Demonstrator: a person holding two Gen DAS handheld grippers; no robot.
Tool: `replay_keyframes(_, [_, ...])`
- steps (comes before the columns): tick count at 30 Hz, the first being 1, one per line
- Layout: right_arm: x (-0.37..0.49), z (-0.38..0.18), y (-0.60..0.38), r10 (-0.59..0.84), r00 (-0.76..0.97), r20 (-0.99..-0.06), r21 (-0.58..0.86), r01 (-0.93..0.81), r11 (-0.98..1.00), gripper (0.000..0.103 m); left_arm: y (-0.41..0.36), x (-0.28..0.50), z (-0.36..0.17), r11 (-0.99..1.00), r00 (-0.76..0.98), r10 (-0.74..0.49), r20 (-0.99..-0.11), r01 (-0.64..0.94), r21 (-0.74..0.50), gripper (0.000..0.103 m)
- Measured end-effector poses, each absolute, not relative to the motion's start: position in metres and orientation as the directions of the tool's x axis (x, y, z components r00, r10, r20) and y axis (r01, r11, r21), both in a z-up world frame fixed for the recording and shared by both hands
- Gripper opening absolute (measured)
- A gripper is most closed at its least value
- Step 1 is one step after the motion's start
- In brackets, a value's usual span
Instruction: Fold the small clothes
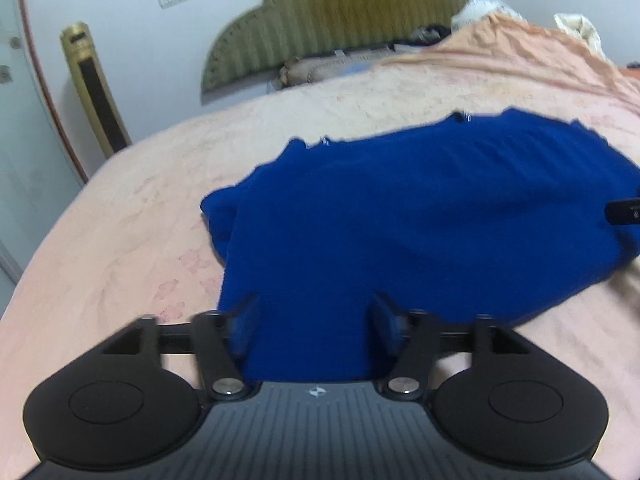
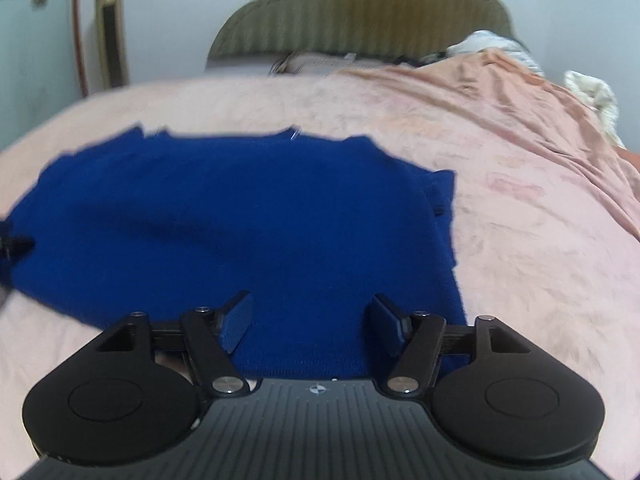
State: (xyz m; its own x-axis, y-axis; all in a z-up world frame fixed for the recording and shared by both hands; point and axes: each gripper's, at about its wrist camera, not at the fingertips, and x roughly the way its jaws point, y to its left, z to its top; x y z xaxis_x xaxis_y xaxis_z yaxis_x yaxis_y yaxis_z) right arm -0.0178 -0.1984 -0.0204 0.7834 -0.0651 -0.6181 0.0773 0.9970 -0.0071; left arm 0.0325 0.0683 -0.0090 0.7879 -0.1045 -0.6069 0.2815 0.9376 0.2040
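Left wrist: my left gripper (image 1: pixel 314 326) is spread wide over the near edge of the blue garment (image 1: pixel 420 216), which lies on the pink bed (image 1: pixel 120 220), below the olive headboard (image 1: pixel 340 12) | Right wrist: my right gripper (image 2: pixel 314 326) is spread too, over the blue garment's (image 2: pixel 240 220) near right edge, bed (image 2: pixel 520 240) beneath, headboard (image 2: pixel 360 12) beyond.

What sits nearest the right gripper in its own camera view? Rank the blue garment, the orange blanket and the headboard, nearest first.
1. Blue garment: directly between the open fingers of the right gripper.
2. Orange blanket: farther, to the right.
3. Headboard: farthest, against the wall.
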Motion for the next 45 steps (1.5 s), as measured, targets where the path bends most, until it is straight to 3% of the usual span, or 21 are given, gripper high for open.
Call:
replay_keyframes(3, [-0.02,-0.014,-0.2,-0.066,0.816,-0.574,0.034,0.104,0.994,0.102,0.062,0.024,-0.012,0.963,0.812,-0.106,-0.574,0.228,0.145,0.081])
replay_keyframes(8, [-0.008,-0.032,-0.191,-0.141,0.803,-0.579,-0.089,0.111,0.99,0.102,0.055,0.027,-0.023,0.979,0.814,-0.074,-0.577,0.168,0.113,0.09])
replay_keyframes(12, [-0.008,-0.039,-0.201,-0.117,0.799,-0.59,-0.03,0.123,0.992,0.103,0.059,0.029,-0.028,0.987,0.815,-0.043,-0.578,0.123,0.101,0.103])
replay_keyframes(20, [-0.006,-0.043,-0.198,-0.116,0.795,-0.595,-0.028,0.124,0.992,0.103,0.053,0.03,-0.031,0.984,0.81,-0.017,-0.586,0.119,0.135,0.103])
replay_keyframes(26, [-0.005,-0.043,-0.202,-0.109,0.794,-0.598,-0.015,0.125,0.992,0.103,0.064,0.034,-0.032,0.991,0.792,-0.064,-0.607,0.123,0.056,0.103])
replay_keyframes(45, [-0.005,-0.043,-0.205,-0.102,0.793,-0.6,-0.003,0.125,0.992,0.103,0.061,0.034,-0.033,0.99,0.793,-0.063,-0.606,0.127,0.063,0.103])
